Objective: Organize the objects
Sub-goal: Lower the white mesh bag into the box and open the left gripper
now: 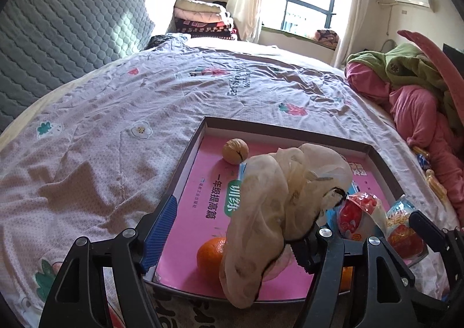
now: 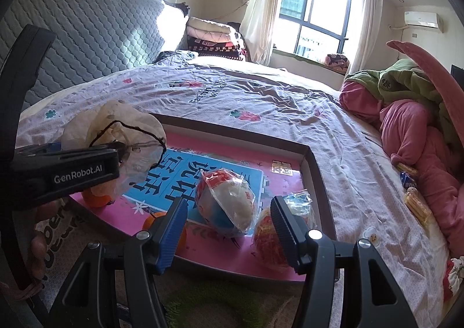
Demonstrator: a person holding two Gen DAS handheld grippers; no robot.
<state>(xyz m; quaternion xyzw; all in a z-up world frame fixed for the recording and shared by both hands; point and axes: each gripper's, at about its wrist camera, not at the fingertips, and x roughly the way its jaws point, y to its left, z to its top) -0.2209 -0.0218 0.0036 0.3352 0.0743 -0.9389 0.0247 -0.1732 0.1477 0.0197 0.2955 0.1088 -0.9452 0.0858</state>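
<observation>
So there's a shallow box lid [image 1: 380, 159] with a pink printed liner sitting on the bed [image 1: 116, 113], being used as a tray. The left gripper [image 1: 232, 229] is spread wide, and a crumpled beige plastic bag [image 1: 278, 197] with a thin black string on it is draped over its right finger, hanging above the tray's near edge. It doesn't look pinched between the two pads, though whether the bag is actually snagged on that finger I can't tell. In the right wrist view the same bag sits up over the tray's left edge.

The right gripper [image 2: 229, 229] is wide open too, holding nothing, hovering at the tray's near edge with a wrapped red-and-white snack ball [image 2: 224, 201] between its fingers further in, and a red-orange snack packet [image 2: 266, 238] just behind its right finger.

Also in the tray: a walnut [image 1: 235, 151] toward the far left corner, one tangerine [image 1: 211, 252] near the near left corner under the bag, and a second tangerine [image 2: 156, 219] beside the right gripper's left finger.

Off the right edge of the bed there's a heap of pink and green blankets [image 2: 411, 113].
</observation>
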